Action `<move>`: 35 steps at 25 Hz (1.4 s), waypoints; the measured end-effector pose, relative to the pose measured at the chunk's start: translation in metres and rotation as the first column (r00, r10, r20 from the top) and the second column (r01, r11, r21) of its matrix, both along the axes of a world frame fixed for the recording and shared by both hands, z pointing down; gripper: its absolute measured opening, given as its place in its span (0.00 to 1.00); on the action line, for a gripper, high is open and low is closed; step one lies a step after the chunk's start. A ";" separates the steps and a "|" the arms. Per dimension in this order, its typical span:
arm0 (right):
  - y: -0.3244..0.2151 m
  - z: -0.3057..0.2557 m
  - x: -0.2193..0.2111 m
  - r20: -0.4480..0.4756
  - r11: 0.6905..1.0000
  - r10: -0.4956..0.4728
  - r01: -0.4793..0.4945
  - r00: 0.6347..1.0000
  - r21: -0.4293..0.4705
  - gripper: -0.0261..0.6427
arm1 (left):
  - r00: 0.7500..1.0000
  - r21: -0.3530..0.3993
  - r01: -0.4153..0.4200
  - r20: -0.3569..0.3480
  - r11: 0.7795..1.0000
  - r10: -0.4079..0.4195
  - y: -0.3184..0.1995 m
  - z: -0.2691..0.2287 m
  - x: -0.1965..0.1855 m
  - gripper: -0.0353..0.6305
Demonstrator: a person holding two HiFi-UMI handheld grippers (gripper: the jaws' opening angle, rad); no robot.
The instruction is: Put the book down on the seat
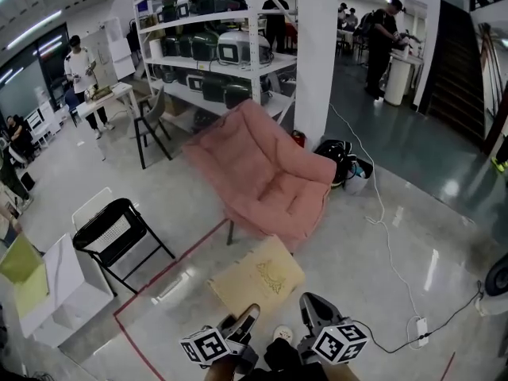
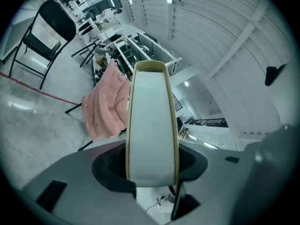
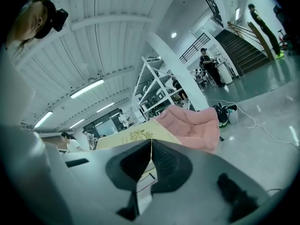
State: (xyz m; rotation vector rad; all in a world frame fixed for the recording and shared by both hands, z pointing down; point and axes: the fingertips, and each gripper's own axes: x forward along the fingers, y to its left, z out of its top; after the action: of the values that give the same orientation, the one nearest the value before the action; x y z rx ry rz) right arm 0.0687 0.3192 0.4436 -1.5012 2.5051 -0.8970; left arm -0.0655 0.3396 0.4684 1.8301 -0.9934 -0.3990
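Together, left gripper (image 1: pixel 244 322) and right gripper (image 1: pixel 314 312) clamp the book (image 1: pixel 255 280), held near the pink chair's (image 1: pixel 270 173) front edge.

A black folding chair (image 1: pixel 119 232) is seen standing at the left, just beside a red tape line (image 1: pixel 171 272) laid across the glossy floor. Behind, white shelving (image 1: pixel 214 46) is stacked with rounded green and white appliances, and a white pillar (image 1: pixel 316 54) is planted right next to it. A black bag (image 1: pixel 337 153) is dumped near the pillar's foot. A white cable (image 1: pixel 389 236) is trailed across the floor to a power strip (image 1: pixel 418 328). Far back, a person in black (image 1: pixel 383 42) is spotted near a staircase (image 1: pixel 460 70).
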 end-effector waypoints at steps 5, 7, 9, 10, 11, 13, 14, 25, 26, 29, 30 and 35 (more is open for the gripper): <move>-0.048 0.003 0.019 0.001 1.000 0.024 -0.024 1.000 -0.017 0.06 | 1.000 -0.004 -0.011 0.003 1.000 0.011 -0.052 -0.001 0.015 0.39; -0.065 0.002 0.026 0.008 0.999 0.028 -0.027 1.000 -0.022 0.06 | 1.000 -0.003 -0.009 -0.010 1.000 0.009 -0.069 -0.001 0.021 0.39; -0.082 0.002 0.032 0.011 0.999 0.025 -0.025 1.000 -0.024 0.06 | 1.000 0.002 -0.008 -0.022 1.000 0.008 -0.086 -0.002 0.027 0.39; -0.090 0.003 0.034 0.011 0.999 0.023 -0.023 1.000 -0.025 0.06 | 1.000 0.003 -0.008 -0.024 1.000 0.008 -0.094 -0.002 0.030 0.39; -0.098 0.003 0.037 0.009 0.999 0.022 -0.022 1.000 -0.026 0.06 | 1.000 0.004 -0.007 -0.021 1.000 0.007 -0.101 -0.002 0.032 0.39; -0.114 0.004 0.042 0.008 0.999 0.022 -0.022 1.000 -0.026 0.06 | 1.000 0.002 -0.005 -0.011 1.000 0.005 -0.116 -0.001 0.037 0.39; -0.120 0.005 0.044 0.008 0.999 0.025 -0.025 1.000 -0.027 0.06 | 1.000 0.002 -0.003 -0.008 1.000 0.003 -0.122 0.000 0.039 0.39; -0.163 0.009 0.056 0.026 0.999 -0.032 0.032 0.999 -0.020 0.06 | 1.000 -0.020 0.022 0.019 1.000 -0.021 -0.155 0.005 0.055 0.39; -0.164 0.008 0.056 0.026 0.999 -0.037 0.037 0.999 -0.015 0.06 | 0.999 -0.023 0.021 0.026 1.000 -0.020 -0.155 0.007 0.056 0.39; -0.165 0.014 0.059 0.026 0.999 -0.032 0.032 0.999 -0.028 0.06 | 1.000 -0.037 0.019 0.024 0.999 -0.018 -0.159 0.010 0.058 0.39; -0.165 0.017 0.059 0.031 0.999 -0.026 0.028 0.999 -0.039 0.06 | 1.000 -0.038 0.017 0.019 0.999 -0.017 -0.161 0.010 0.057 0.39; -0.173 0.026 0.064 0.042 0.998 0.013 -0.010 0.999 -0.069 0.06 | 1.000 -0.056 0.006 0.018 0.998 -0.005 -0.174 0.018 0.052 0.39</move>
State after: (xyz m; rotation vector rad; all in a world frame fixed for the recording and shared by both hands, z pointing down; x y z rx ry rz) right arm 0.1324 0.1461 0.4698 -1.4975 2.4580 -1.0120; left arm -0.0134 0.1652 0.4864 1.7834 -1.0123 -0.3550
